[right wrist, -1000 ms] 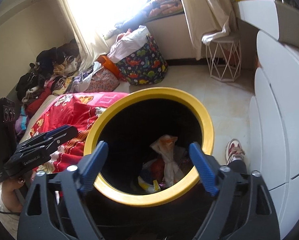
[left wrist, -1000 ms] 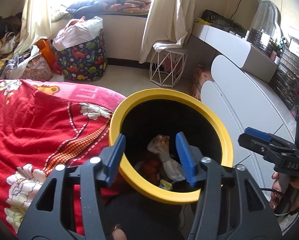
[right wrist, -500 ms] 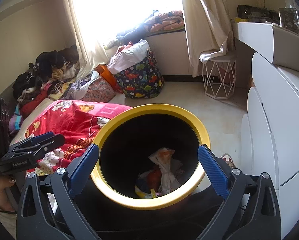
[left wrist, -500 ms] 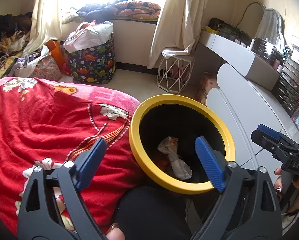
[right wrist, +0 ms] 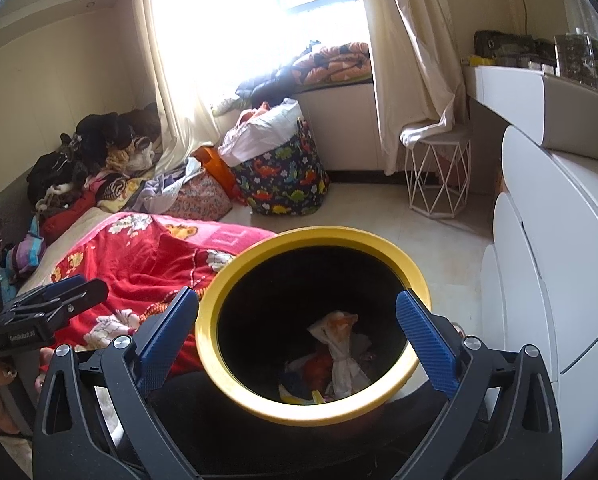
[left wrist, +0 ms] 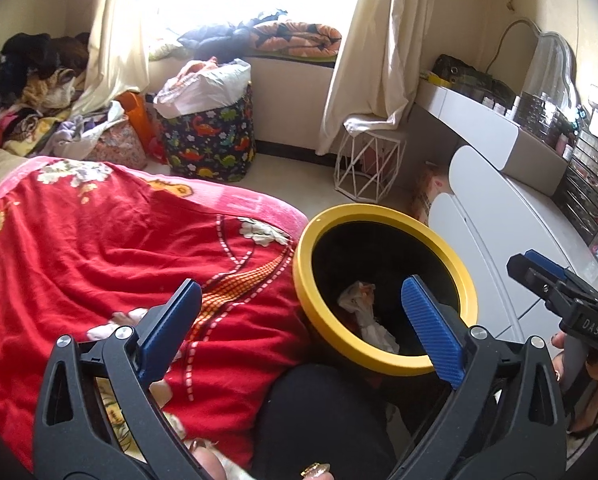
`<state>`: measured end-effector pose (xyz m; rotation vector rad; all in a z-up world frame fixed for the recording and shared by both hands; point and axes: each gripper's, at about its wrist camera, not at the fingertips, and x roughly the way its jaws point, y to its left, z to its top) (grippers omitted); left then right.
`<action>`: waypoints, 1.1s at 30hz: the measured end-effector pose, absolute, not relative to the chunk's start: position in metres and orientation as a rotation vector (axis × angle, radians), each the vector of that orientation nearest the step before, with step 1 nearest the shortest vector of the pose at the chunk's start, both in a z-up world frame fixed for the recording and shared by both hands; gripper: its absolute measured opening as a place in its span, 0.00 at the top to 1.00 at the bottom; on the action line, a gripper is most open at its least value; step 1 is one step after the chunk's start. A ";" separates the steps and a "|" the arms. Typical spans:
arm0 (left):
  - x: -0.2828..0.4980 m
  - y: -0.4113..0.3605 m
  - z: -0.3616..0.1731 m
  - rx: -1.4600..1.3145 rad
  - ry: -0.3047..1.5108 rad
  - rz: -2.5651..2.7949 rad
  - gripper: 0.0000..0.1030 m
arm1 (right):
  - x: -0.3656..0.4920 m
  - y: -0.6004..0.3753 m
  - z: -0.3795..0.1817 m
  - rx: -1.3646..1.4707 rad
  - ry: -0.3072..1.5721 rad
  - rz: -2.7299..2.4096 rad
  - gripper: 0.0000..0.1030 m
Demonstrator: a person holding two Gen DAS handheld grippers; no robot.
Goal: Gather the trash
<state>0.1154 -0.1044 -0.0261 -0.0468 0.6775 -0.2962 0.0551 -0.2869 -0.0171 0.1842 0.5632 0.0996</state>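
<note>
Room: bedroom, bright window with cream curtains (right wrist: 411, 60) hanging either side; pale floor (right wrist: 379, 208).
Bed: red floral blanket (left wrist: 99, 248) to the left of the bin, its edge touching the bin's outer wall in the left wrist view.
Bin: black inside, yellow rim (right wrist: 219, 308) (left wrist: 303, 276), upright on the floor between the bed and the white cabinet (right wrist: 547, 272).
Trash: crumpled white wrapper with orange print (right wrist: 341, 344) (left wrist: 359, 296) lying at the bottom of the bin, on top of red, blue and yellow scraps (right wrist: 307, 384); nothing of it touches either gripper.
Left gripper (left wrist: 299, 316): blue pads spread wide, having just been opening; nothing between them. One finger (left wrist: 171, 328) shows over the blanket, the other (left wrist: 431, 332) over the near rim of the bin. Also seen at the left edge of the right wrist view (right wrist: 51, 308).
Right gripper (right wrist: 297, 320): jaws fully apart, having opened a little further just now; empty. Pads frame the bin mouth from above, clear of the rim. Seen at the right edge of the left wrist view (left wrist: 555, 280), a hand (left wrist: 587, 380) on its grip.
Background: dinosaur-print bag (right wrist: 283, 176) stuffed with white cloth under the window; white wire stool (right wrist: 437, 176) beside the curtain; heap of clothes (right wrist: 91, 160) along the left wall.
Person: dark-clothed leg (left wrist: 319, 412) just beside the bin, low in the view.
</note>
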 end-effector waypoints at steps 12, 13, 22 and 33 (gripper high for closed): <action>0.079 -0.086 -0.016 -0.014 0.555 -0.231 0.11 | 0.028 -0.264 -0.004 0.178 0.392 0.104 0.06; 0.076 -0.083 -0.015 -0.018 0.541 -0.223 0.11 | 0.024 -0.261 -0.003 0.172 0.366 0.102 0.06; 0.060 -0.062 -0.011 -0.061 0.457 -0.173 0.11 | -0.005 -0.241 -0.004 0.151 0.186 0.072 0.06; 0.054 -0.060 -0.017 -0.061 0.430 -0.155 0.11 | -0.017 -0.212 -0.023 0.039 0.156 0.085 0.06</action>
